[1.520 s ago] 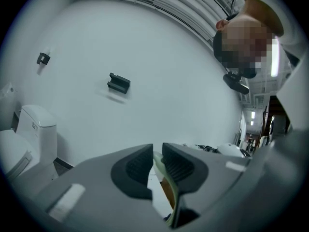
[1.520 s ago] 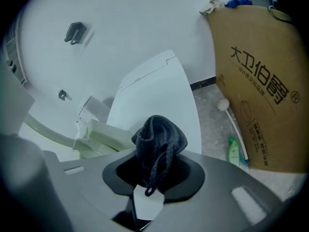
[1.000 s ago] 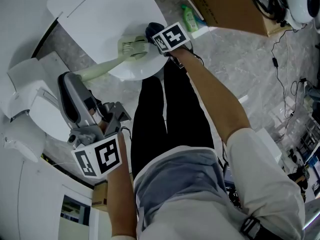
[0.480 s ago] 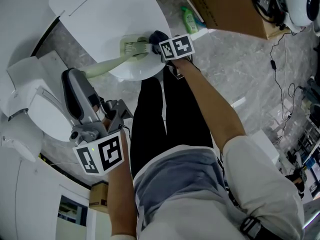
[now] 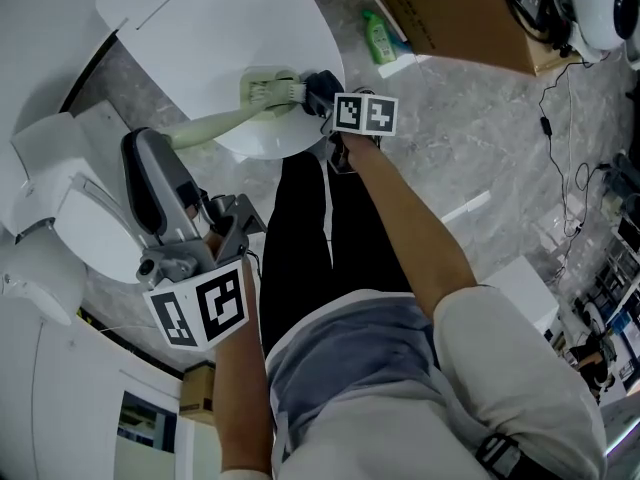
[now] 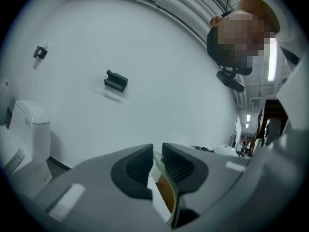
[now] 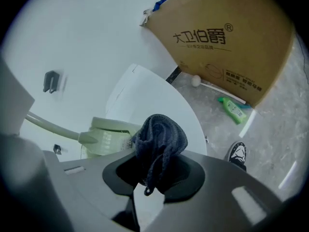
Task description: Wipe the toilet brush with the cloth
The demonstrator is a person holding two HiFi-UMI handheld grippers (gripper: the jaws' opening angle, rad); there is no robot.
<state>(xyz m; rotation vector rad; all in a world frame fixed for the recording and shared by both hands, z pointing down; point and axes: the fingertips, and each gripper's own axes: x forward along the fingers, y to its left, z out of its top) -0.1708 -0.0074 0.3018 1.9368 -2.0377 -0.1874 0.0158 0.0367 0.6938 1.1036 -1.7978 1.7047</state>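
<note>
The pale green toilet brush (image 5: 225, 120) reaches from my left gripper (image 5: 195, 230) up to its head (image 5: 262, 90), which lies over the closed white toilet lid (image 5: 190, 23). My left gripper (image 6: 155, 164) is shut on the brush's green handle (image 6: 170, 187). My right gripper (image 5: 318, 93) is shut on a bunched dark blue cloth (image 7: 159, 137). The cloth sits right beside the brush head (image 7: 108, 135), at its bristle side; whether they touch I cannot tell.
A brown cardboard box (image 5: 455, 8) and a green bottle (image 5: 380, 36) stand on the grey marble floor past the toilet. The white cistern (image 5: 60, 183) is at the left. The person's black trousers (image 5: 330, 238) fill the middle. Cables (image 5: 575, 118) lie at right.
My right gripper with the cloth has slid a little to the right and down along the brush head. The left gripper and brush handle have shifted only slightly.
</note>
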